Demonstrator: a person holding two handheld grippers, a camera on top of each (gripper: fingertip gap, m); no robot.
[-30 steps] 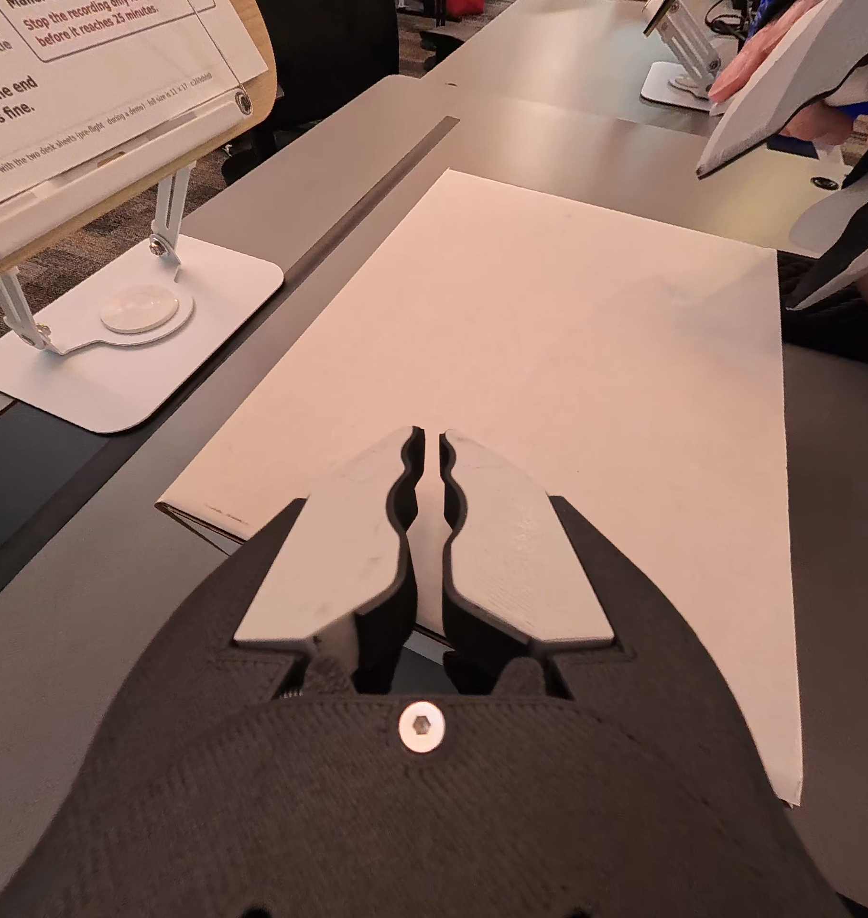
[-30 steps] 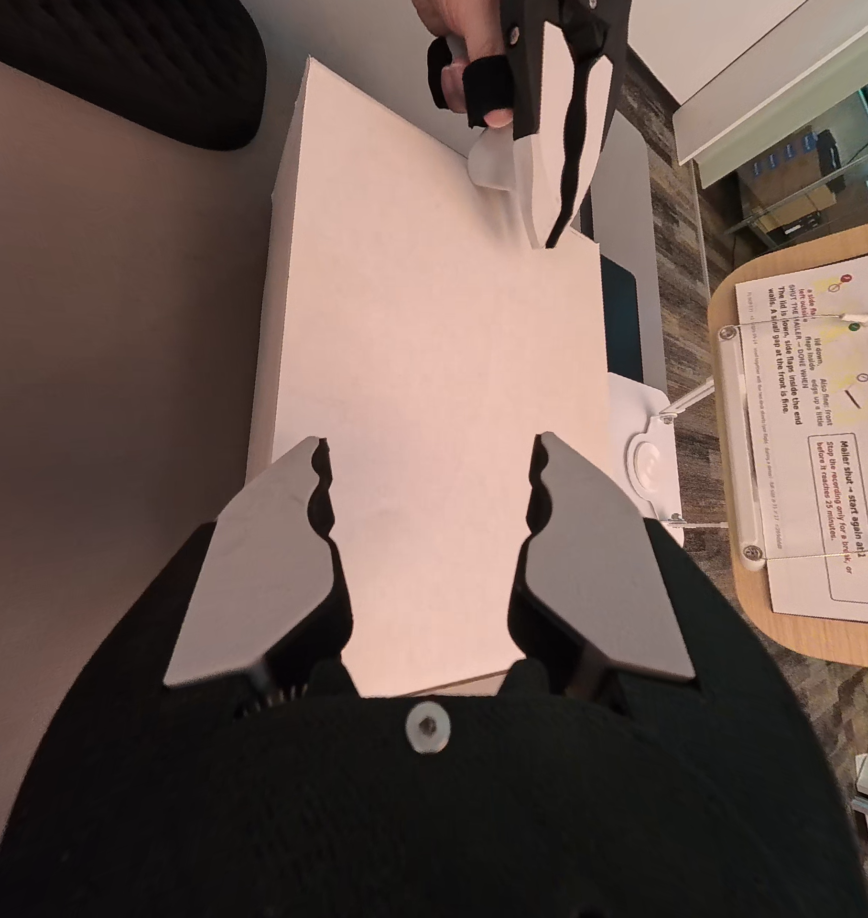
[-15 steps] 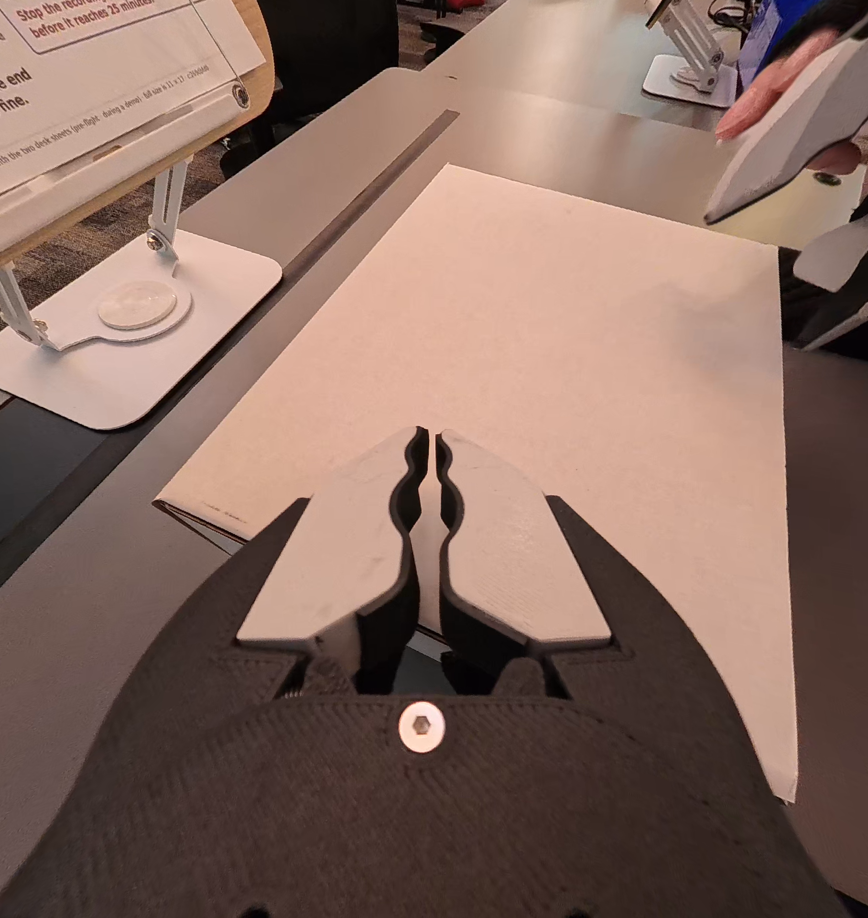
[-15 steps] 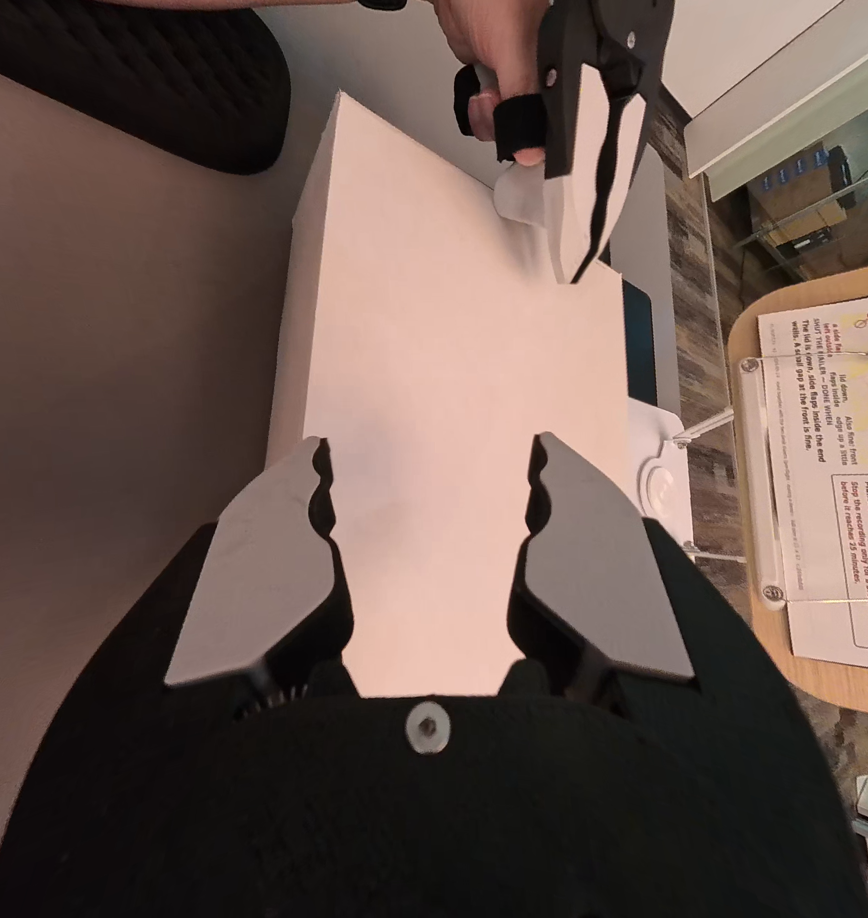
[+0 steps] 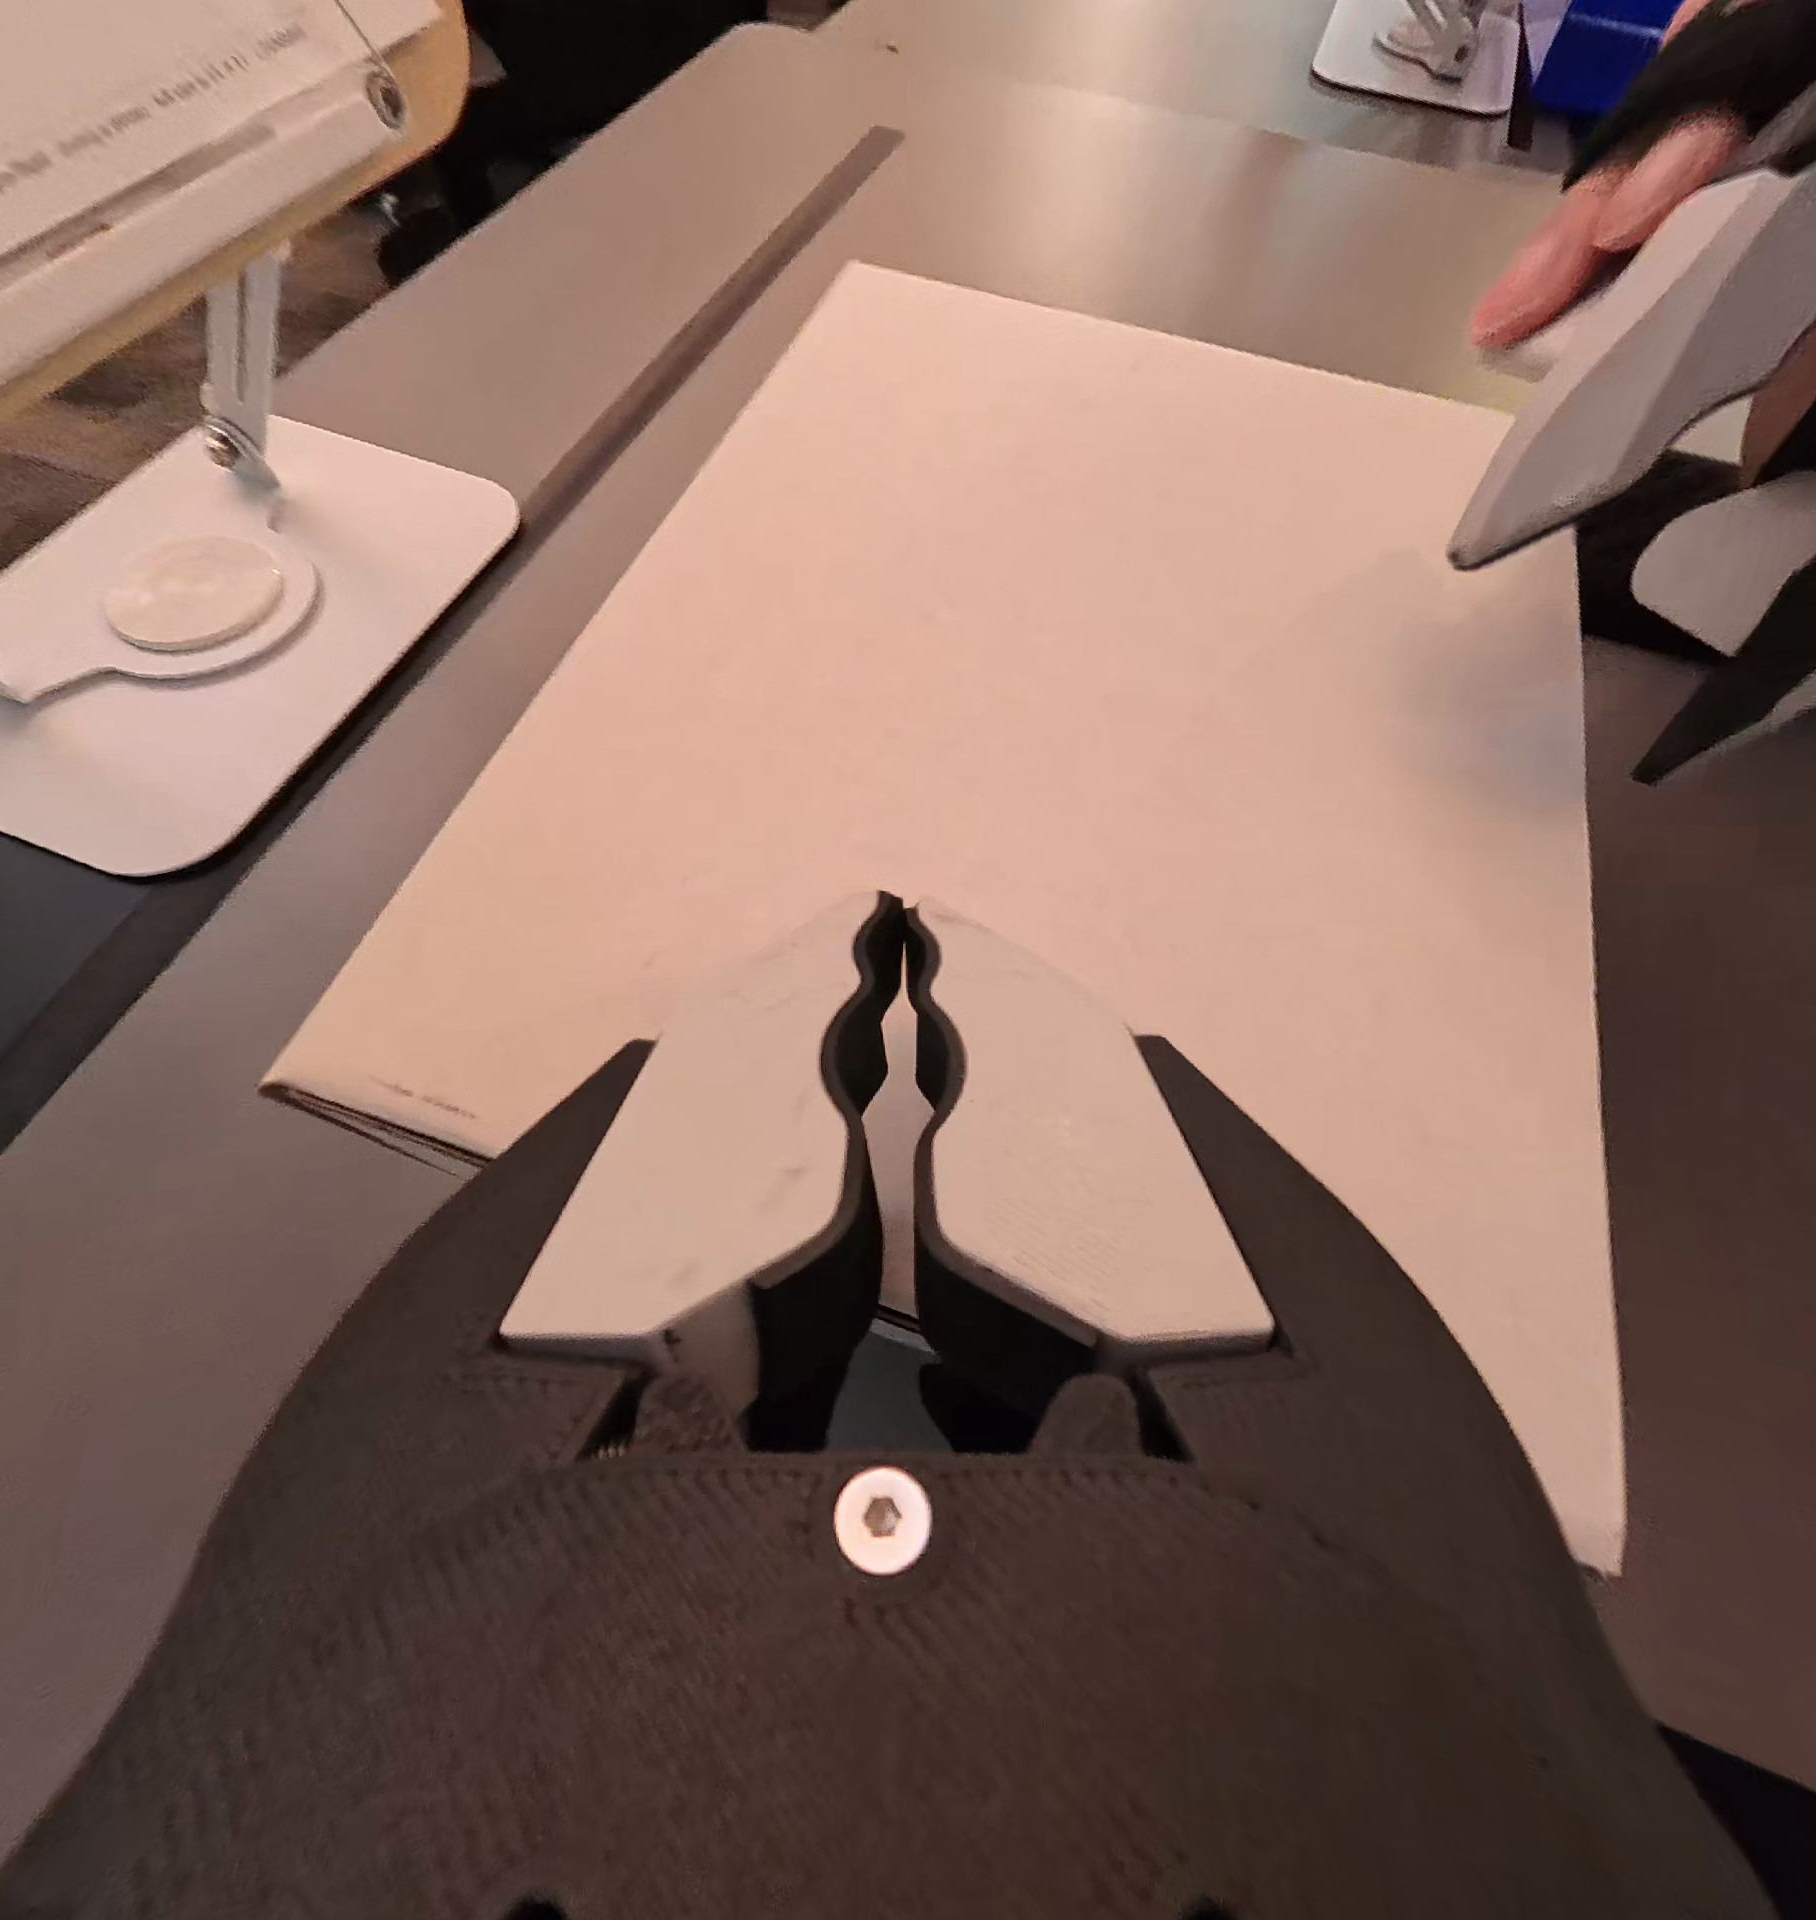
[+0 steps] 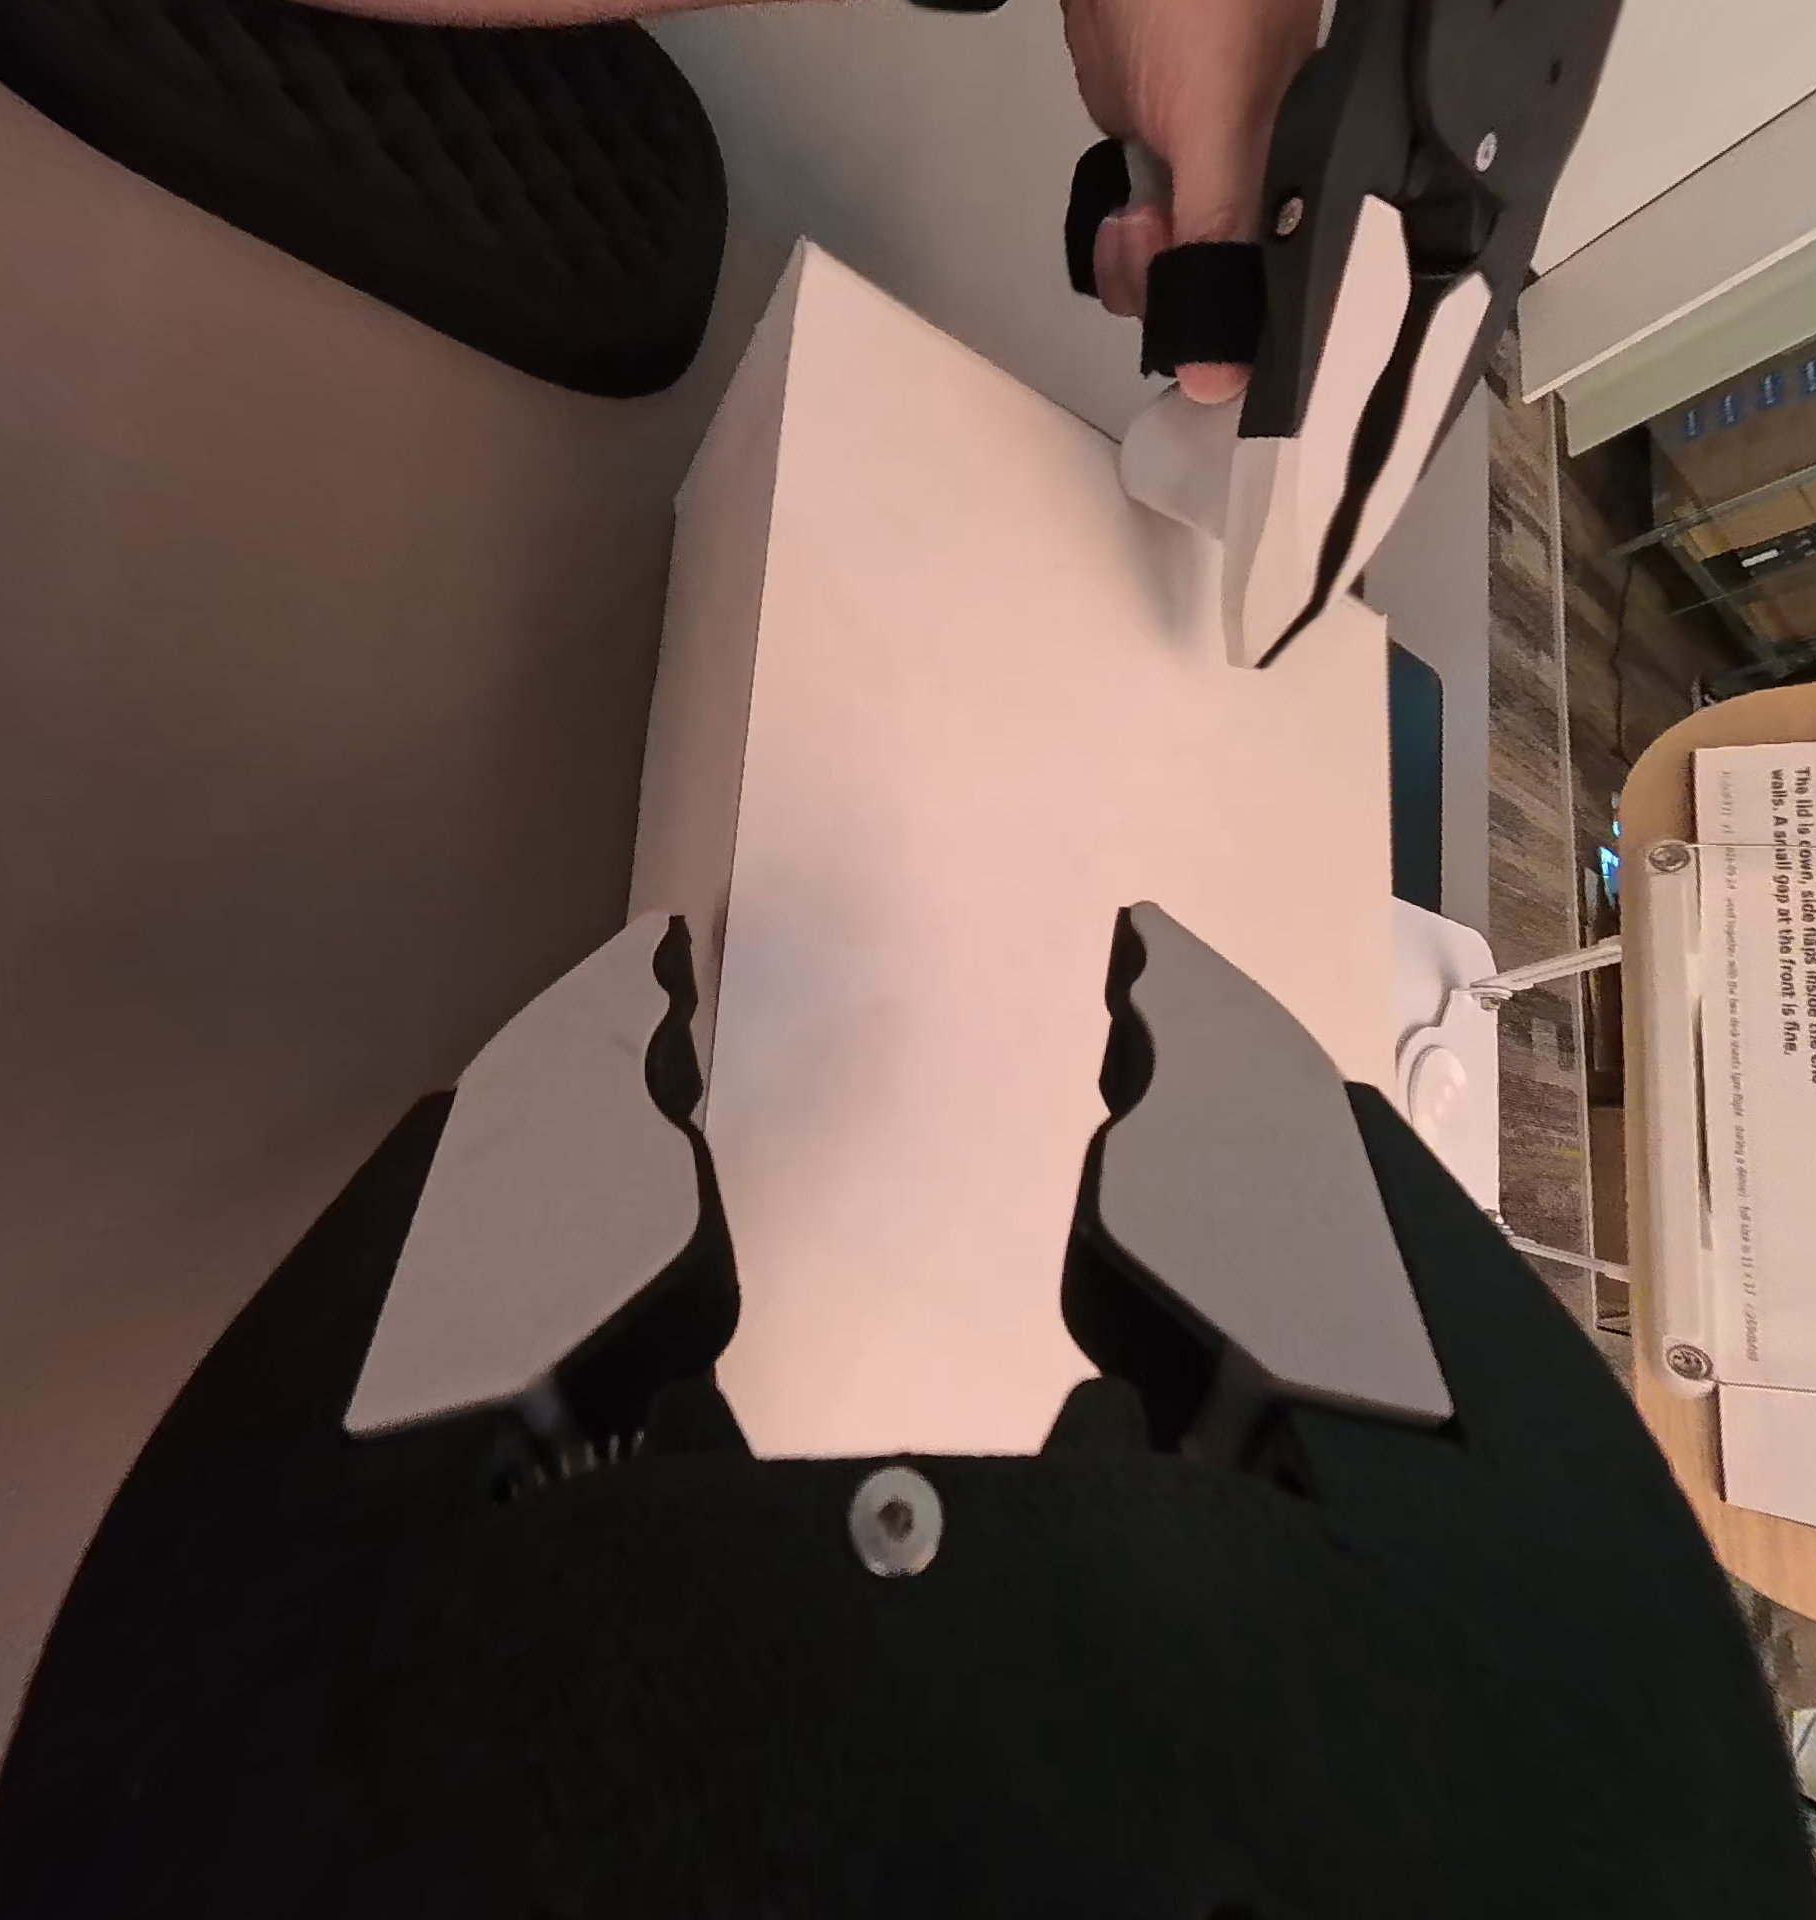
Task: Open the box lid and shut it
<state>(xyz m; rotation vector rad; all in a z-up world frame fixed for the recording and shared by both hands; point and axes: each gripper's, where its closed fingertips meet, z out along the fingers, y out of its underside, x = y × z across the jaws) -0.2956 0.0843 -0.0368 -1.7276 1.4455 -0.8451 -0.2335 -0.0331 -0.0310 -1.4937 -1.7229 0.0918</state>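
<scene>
A flat white cardboard box (image 5: 1039,665) lies shut on the grey desk, its lid down; it also shows in the right wrist view (image 6: 1039,831). My left gripper (image 5: 902,909) is shut and empty, hovering over the box's near end; it shows in the right wrist view (image 6: 1288,634) above the far right corner. My right gripper (image 6: 899,935) is open and empty above the box's other end, spanning most of the lid's width; it shows in the left wrist view (image 5: 1569,644) at the far right corner.
A wooden document stand with a white base (image 5: 187,644) stands left of the box; it shows in the right wrist view (image 6: 1735,1122) with a printed sheet. A black chair back (image 6: 364,187) is beyond the desk. A groove (image 5: 717,312) runs along the desk.
My left gripper has closed fully from a narrow gap and lifted slightly. My right gripper has moved down nearer the box's edge and stayed open.
</scene>
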